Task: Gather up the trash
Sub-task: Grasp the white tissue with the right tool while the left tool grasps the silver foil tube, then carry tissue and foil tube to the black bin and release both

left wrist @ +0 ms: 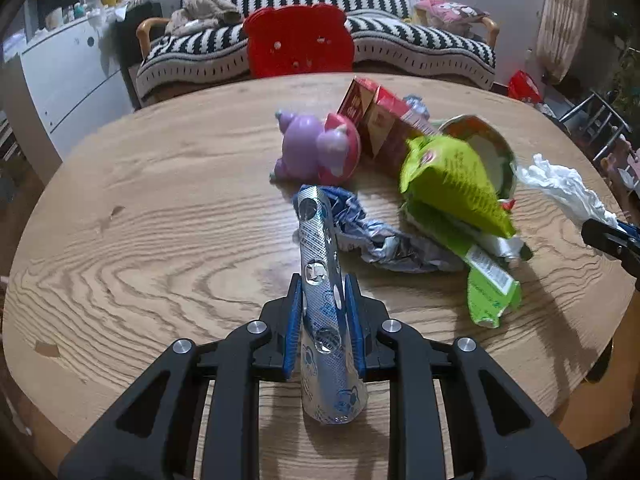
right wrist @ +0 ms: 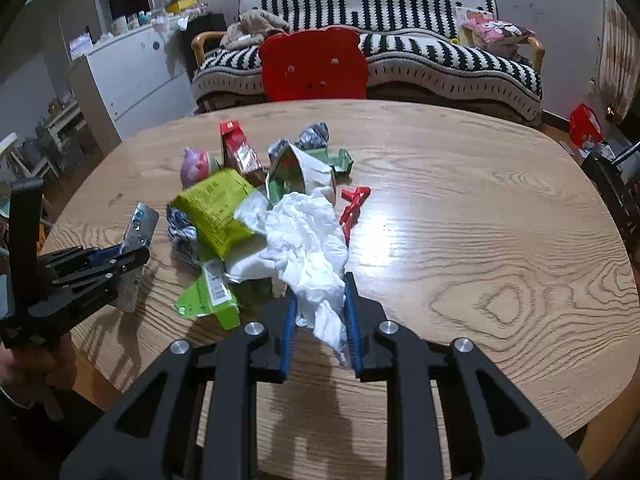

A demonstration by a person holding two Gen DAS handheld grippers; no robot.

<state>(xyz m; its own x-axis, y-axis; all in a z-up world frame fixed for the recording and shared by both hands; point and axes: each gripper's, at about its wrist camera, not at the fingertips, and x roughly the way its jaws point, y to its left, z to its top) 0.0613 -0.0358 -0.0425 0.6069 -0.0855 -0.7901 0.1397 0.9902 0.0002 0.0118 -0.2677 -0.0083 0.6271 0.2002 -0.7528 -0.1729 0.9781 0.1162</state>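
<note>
My left gripper (left wrist: 322, 284) is shut on a silver blister pack (left wrist: 320, 264), held above the wooden table (left wrist: 160, 208); the pack also shows in the right wrist view (right wrist: 138, 226). My right gripper (right wrist: 320, 284) is shut on a crumpled white tissue (right wrist: 308, 240), which also shows in the left wrist view (left wrist: 560, 188). The trash pile lies between them: a green snack box (left wrist: 456, 184), a crumpled foil wrapper (left wrist: 384, 240), a paper cup (left wrist: 488, 148), red cartons (left wrist: 380, 116) and a red wrapper (right wrist: 352, 204).
A purple and pink toy (left wrist: 316, 152) stands by the cartons. A red bear-shaped chair back (left wrist: 298, 42) is at the table's far edge, with a striped sofa (left wrist: 400, 44) behind. A white cabinet (left wrist: 68, 72) is at left.
</note>
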